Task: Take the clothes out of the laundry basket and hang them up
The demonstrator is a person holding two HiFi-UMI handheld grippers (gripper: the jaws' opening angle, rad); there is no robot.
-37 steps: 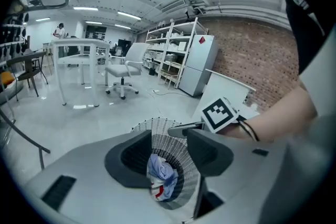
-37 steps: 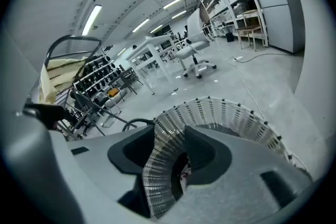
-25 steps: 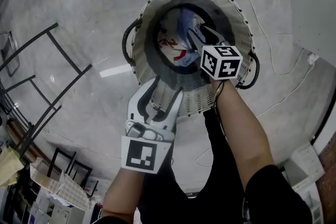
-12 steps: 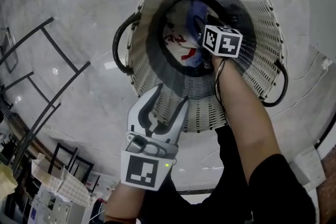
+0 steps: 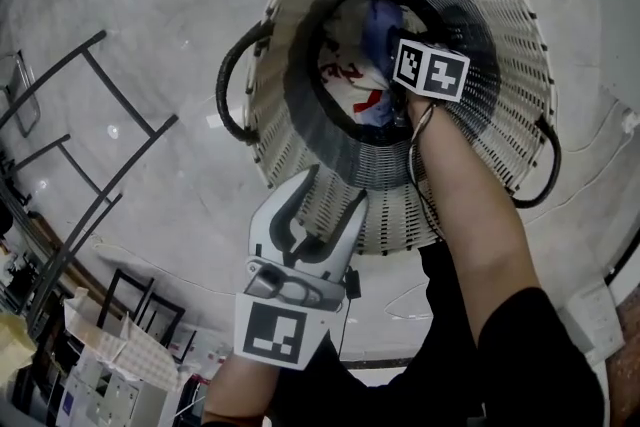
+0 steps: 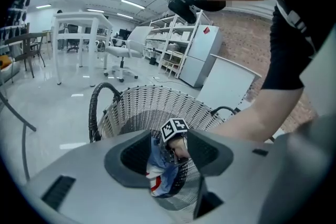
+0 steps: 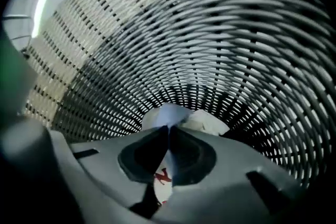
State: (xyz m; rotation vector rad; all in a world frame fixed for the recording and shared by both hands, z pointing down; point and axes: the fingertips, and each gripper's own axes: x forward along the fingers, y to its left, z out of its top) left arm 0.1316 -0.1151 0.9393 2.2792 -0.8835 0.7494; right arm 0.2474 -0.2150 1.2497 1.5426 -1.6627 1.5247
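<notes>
A white wicker laundry basket (image 5: 390, 205) with black handles stands on the grey floor. At its bottom lies a heap of white, blue and red clothes (image 5: 345, 75). My right gripper (image 7: 168, 136) reaches deep inside, and in the head view only its marker cube (image 5: 431, 70) shows above the heap. Its jaws have just closed, pinching a fold of pale blue and white cloth (image 7: 173, 113). My left gripper (image 5: 330, 190) hangs open outside the basket's near wall with nothing between its fingers. In the left gripper view it (image 6: 170, 165) looks over the rim (image 6: 142, 107) at the clothes (image 6: 160, 173).
A black metal frame (image 5: 90, 115) stands on the floor to the left. Shelves and boxes (image 5: 110, 365) sit at the lower left. A thin cable (image 5: 600, 165) runs over the floor on the right. Farther off stand a white table (image 6: 79, 23), an office chair (image 6: 118, 55) and shelving (image 6: 173, 44).
My right gripper has sunk from the basket's mouth down into the clothes. The left gripper has dropped a little beside the basket's outer wall. The basket fills more of the head view.
</notes>
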